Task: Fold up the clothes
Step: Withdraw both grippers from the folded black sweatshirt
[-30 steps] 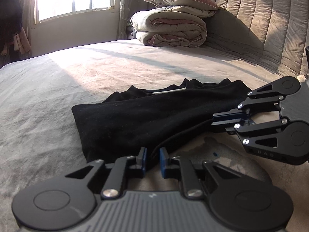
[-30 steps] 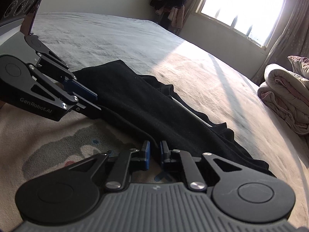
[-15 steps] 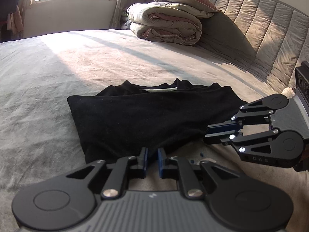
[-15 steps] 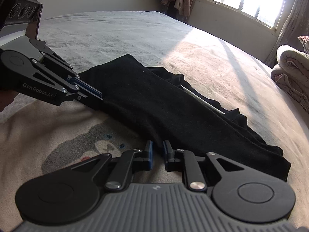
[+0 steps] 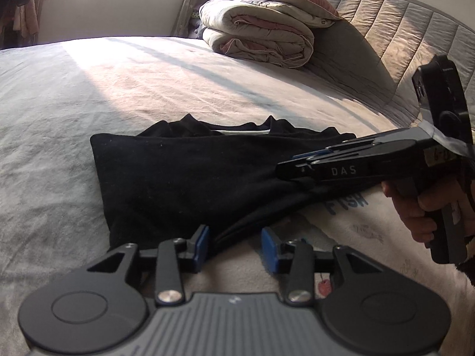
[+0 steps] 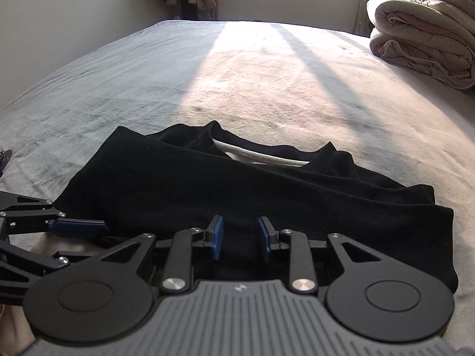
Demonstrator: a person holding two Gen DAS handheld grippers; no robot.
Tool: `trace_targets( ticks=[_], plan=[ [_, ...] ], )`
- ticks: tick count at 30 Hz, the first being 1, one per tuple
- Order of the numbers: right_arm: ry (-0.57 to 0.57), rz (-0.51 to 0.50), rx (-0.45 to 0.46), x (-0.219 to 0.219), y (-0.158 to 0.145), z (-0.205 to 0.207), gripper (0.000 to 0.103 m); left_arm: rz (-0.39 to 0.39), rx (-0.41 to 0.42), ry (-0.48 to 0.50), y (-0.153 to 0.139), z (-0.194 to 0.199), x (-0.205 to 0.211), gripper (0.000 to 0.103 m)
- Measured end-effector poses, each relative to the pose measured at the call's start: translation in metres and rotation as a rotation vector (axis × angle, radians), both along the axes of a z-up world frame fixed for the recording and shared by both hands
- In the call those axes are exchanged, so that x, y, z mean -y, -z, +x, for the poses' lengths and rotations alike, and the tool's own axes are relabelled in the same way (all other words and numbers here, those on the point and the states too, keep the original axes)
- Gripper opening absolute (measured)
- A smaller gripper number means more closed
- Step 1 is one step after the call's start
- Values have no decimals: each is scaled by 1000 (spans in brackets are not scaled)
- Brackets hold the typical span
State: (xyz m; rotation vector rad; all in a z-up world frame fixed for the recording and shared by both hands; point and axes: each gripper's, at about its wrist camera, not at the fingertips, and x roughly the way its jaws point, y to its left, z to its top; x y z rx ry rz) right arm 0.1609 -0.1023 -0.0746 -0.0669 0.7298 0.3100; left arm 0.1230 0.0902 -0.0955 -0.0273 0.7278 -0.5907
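So the black shirt (image 6: 237, 190) is lying folded over on the grey bed cover (image 6: 148, 68), collar side facing the window, and both my grippers sit at its near edge. My left gripper (image 5: 234, 244) has its blue pads spread apart with the shirt's loose hem running between them but nothing pinched. My right gripper (image 6: 240, 238) is also spread, pads either side of the black fabric right over the shirt, not squeezing it.

Grey bed (image 5: 59, 95) bears a black garment (image 5: 184, 175) and folded quilts (image 5: 261, 38)
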Motion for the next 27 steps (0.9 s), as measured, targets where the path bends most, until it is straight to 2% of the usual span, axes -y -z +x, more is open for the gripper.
trace_targets(
  ticks=[5,9,12,15,18,22,25,27],
  plan=[
    [91,-15,-15,-5,7,30,31,41,25,18,0,-4,4,42],
    [125,-18,0,-6,6,45,31,65,38,33,-1,-7,9,49],
    [151,-4,9,-3,2,46,32,27,30,43,-7,-8,5,58],
    [173,17,21,5,-5,36,37,-33,37,29,-15,-8,-3,60],
    [197,4,33,16,-9,19,40,-64,70,-38,-22,-7,-14,60],
    [234,-21,27,37,-8,-2,40,-18,64,-120,-20,-1,-20,60],
    [283,-31,-6,54,1,-5,41,66,24,-138,-12,5,-19,60],
    [313,-11,-26,63,9,-3,43,113,31,-127,-9,4,-12,62]
  ],
)
